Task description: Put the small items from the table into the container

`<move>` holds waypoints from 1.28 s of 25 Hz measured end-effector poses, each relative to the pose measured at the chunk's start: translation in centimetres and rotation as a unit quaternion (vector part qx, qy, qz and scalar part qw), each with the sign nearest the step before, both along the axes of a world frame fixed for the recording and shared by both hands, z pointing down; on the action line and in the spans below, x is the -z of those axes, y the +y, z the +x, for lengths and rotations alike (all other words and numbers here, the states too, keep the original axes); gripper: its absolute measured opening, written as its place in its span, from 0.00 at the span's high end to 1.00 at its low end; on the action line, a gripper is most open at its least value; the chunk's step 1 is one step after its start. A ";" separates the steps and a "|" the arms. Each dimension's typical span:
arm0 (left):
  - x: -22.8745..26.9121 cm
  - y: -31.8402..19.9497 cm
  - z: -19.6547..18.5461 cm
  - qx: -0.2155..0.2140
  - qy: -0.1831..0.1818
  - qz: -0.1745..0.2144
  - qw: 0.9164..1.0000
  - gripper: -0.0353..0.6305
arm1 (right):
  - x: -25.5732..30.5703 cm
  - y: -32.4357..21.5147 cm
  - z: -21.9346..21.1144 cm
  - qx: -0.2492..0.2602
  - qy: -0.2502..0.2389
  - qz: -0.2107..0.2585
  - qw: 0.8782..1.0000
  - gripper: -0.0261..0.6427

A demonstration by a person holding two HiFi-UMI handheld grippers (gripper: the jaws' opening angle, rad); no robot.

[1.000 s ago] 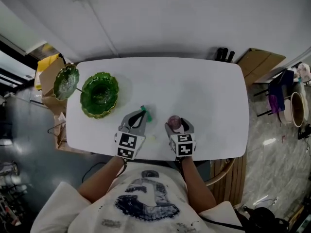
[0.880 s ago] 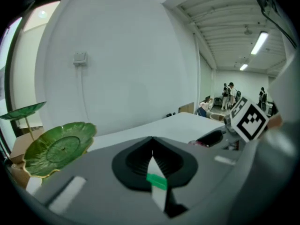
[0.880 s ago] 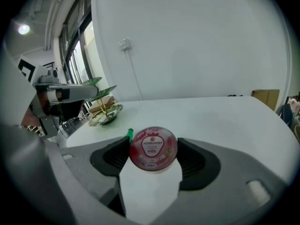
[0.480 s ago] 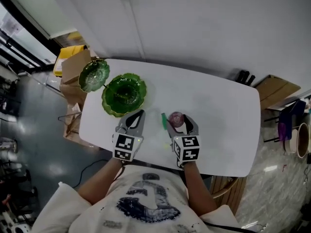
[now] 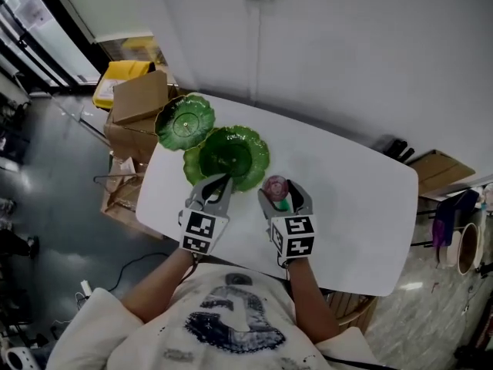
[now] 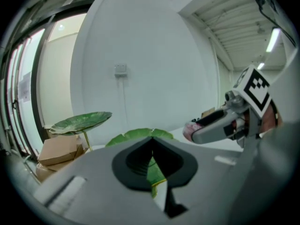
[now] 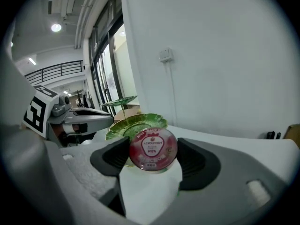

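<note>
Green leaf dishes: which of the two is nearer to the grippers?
The low dish, just ahead of the left gripper. The other dish is raised on a stem and stands farther back to the left.

R hand-held gripper point(image 5: 277, 193) clamps pink cup point(image 5: 275, 183) over white tabletop point(image 5: 354, 199).
L hand-held gripper point(image 5: 221, 180) alongside, jaws together, tips at near rim of big green leaf dish point(image 5: 235, 153); smaller green dish point(image 5: 185, 120) beyond, to its left. A small green item point(image 5: 283, 203) shows just behind the cup. A cardboard box point(image 5: 139, 96) sits further left, off tabletop.

2 green leaf dishes point(image 5: 185, 121) point(image 5: 235, 154), 1 pink jelly cup point(image 5: 275, 185), 2 tongs point(image 5: 223, 179) point(image 5: 276, 193) and 1 desk point(image 5: 354, 206) are counted.
</note>
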State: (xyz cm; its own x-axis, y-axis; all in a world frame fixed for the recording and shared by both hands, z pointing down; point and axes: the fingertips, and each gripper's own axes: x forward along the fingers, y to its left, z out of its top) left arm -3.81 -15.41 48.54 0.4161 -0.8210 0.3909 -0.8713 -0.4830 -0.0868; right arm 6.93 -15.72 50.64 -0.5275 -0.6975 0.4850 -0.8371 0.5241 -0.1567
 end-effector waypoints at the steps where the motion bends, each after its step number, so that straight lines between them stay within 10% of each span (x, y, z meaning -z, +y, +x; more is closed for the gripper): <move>1: 0.0 -0.2 -0.8 0.000 0.002 -0.001 1.000 0.96 | 0.1 -0.3 -1.0 0.002 0.005 0.001 1.000 0.49; 15: -1.0 -2.0 -7.0 -0.081 0.014 0.001 0.997 0.96 | -0.5 -1.4 -11.1 -0.017 0.067 -0.025 0.997 0.49; 32: -0.8 -2.7 -9.3 -0.137 0.027 0.010 0.990 0.96 | -2.9 -2.3 -13.0 -0.080 0.123 -0.054 0.988 0.49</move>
State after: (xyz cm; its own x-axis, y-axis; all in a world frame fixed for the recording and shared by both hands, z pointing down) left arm -13.07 -18.08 49.38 0.6445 -0.6812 0.3473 -0.7108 -0.7012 -0.0562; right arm -6.02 -18.05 53.58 -0.2705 -0.6993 0.6617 -0.9279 0.3725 0.0144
